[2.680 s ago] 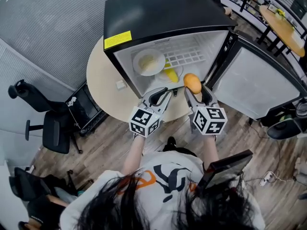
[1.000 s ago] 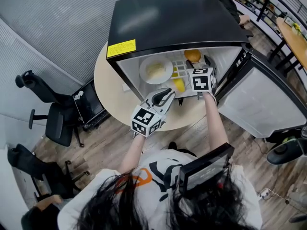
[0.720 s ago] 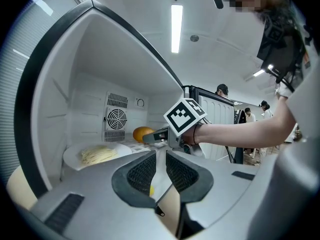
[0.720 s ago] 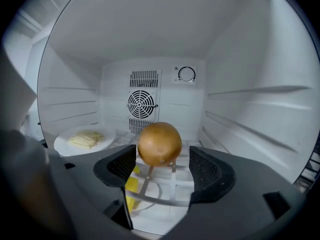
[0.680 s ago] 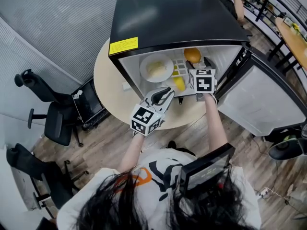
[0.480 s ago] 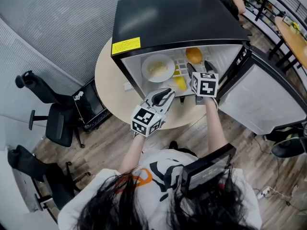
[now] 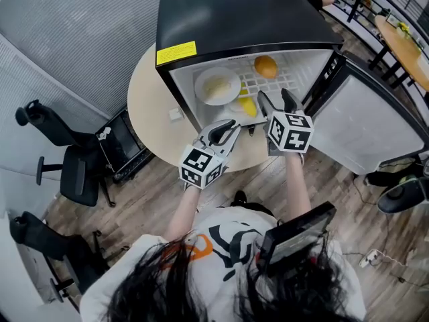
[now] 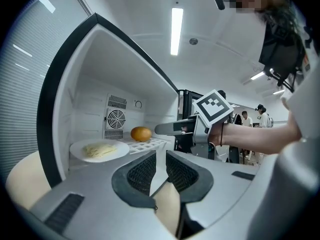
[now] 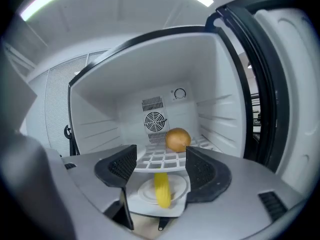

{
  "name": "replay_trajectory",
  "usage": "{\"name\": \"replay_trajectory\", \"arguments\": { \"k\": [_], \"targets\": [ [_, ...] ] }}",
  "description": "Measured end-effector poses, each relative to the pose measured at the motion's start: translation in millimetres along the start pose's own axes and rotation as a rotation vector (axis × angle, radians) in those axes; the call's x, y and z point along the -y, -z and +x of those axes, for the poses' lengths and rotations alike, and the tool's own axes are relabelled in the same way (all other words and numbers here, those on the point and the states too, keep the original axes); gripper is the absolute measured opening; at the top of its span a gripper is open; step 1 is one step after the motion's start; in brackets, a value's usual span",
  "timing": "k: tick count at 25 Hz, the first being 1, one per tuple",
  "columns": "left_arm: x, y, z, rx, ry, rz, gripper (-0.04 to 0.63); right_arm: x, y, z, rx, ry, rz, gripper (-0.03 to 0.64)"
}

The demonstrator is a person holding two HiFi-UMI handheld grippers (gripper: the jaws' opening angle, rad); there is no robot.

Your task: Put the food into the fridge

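The orange (image 7: 265,66) sits on the wire shelf (image 7: 275,83) at the back right of the fridge (image 7: 234,12). It is round, with no clear long axis. Below, a yellow food (image 7: 247,105) lies front to back, half hidden by the shelf. A noodle plate (image 7: 200,91) sits to the left. At the opening, the right gripper (image 7: 273,94) is spread wide and empty. The left gripper (image 7: 230,125), pressed nearly together, holds nothing.

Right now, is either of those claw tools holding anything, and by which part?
Nothing is held. The right gripper has its jaws apart and empty; the orange sits on the fridge shelf beyond them. The left gripper has jaws nearly together, nothing between.
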State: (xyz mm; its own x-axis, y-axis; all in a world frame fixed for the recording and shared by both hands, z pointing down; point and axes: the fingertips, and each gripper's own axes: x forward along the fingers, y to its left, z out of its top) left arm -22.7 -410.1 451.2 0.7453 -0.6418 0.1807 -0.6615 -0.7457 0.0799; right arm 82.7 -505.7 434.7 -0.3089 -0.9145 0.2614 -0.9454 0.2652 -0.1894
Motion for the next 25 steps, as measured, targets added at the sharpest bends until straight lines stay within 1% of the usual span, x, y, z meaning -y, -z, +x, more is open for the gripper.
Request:
{"name": "replay_trajectory", "arguments": {
  "k": [2,6,9,19,25],
  "targets": [
    [5.8,-1.2,-3.8,0.006,0.01,-0.001,0.054,-7.1,-1.7,-12.7,0.02,-0.004,0.014,0.309],
    [13.1,-1.2,-17.6,0.02,0.013,-0.006,0.054,-24.0,0.6,-34.1,0.049,-0.013,0.036,0.251],
    [18.6,0.6,-32.0,0.028,0.008,-0.012,0.054,-39.4,6.9,-49.9,0.053,-0.025,0.033,0.222],
    [50.0,10.3,-92.5,0.046,0.003,-0.017,0.054,-92.0,42.7,-106.5,0.043,-0.073,0.07,0.217],
    [75.7,25.2,-131.2,0.037,0.004,-0.028,0.054,-117.2,80.4,-148.0,0.011,-0.083,0.125,0.183]
  ]
}}
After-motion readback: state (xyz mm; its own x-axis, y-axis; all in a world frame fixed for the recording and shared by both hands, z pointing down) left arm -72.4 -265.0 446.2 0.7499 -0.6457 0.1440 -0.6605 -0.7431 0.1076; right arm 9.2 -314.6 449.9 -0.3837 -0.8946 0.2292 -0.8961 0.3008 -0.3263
